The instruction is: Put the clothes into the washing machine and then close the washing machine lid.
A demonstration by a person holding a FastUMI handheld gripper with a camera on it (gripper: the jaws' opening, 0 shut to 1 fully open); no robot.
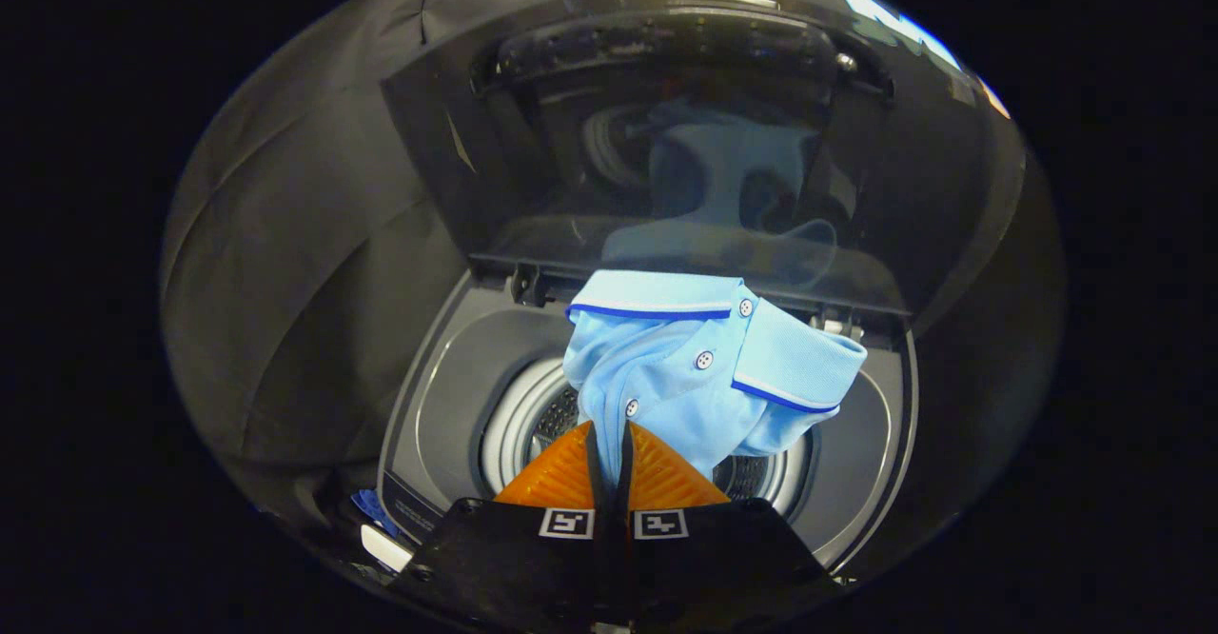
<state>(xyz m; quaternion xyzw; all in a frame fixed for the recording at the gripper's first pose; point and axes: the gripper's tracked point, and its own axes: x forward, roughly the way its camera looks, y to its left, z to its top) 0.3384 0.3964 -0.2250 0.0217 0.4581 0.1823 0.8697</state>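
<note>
Pinching a fold of the light blue shirt (704,367), the gripper (609,439) has its two fingers drawn nearly together, with only a thin slit between them, and the fabric is caught at their tips near a button of the placket. The shirt bunches up just ahead of the fingers, its collar with the dark blue trim spread out on top, and the whole bundle hangs over the round mouth of the drum (528,415), whose pale rim and perforated wall peek out on both sides below the cloth. Whether the lower part of the garment already rests inside the drum cannot be told, since the fingers and the cloth itself hide it. Around the drum lies the grey top deck of the washing machine (447,396). Beyond the shirt the dark lid (666,139) stands raised on its hinges, and its glossy panel mirrors the blue fabric. Judging from this, the task sits about at its midpoint: the shirt has been brought to the opening but is not yet released. What remains, as I read it, is to lower and let go of the garment so that it drops fully into the tub, then swing the lid down until it closes.
</note>
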